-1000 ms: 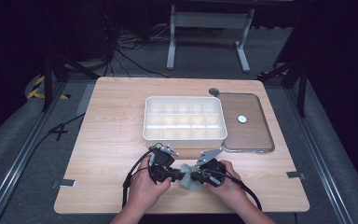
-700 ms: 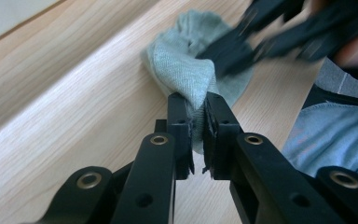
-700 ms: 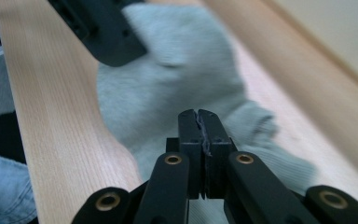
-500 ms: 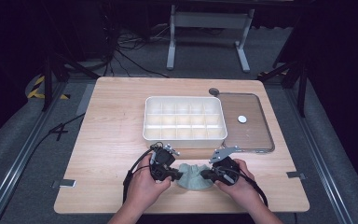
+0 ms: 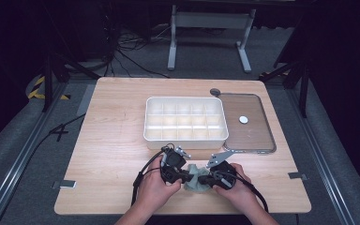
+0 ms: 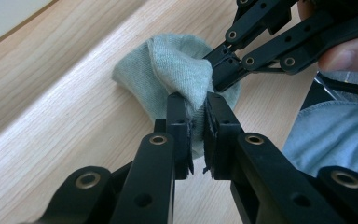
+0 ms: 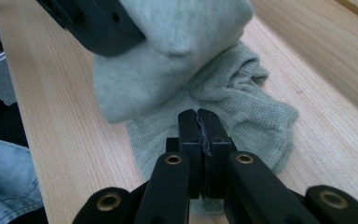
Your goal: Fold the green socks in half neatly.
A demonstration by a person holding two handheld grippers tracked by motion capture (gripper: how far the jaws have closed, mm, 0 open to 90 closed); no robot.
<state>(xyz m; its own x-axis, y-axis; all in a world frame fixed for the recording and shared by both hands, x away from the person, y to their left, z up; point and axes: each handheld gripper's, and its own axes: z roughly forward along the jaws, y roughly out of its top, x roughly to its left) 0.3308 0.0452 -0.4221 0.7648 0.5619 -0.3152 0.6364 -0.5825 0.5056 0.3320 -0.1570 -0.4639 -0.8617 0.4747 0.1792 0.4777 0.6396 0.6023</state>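
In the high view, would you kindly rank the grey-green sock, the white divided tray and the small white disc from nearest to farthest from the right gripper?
1. Grey-green sock, at the right gripper.
2. White divided tray, ahead at mid-table.
3. Small white disc, on the clear lid to the right, farthest.

Sock (image 5: 196,177): pale grey-green knit, crumpled and folded over itself, lying on the bare wood of the table (image 5: 112,140) near its front edge, at 6 o'clock from the white tray (image 5: 185,119) and well apart from it. One fold (image 6: 186,84) is lifted; the remainder (image 7: 242,112) rests flat, bunched into soft ridges.
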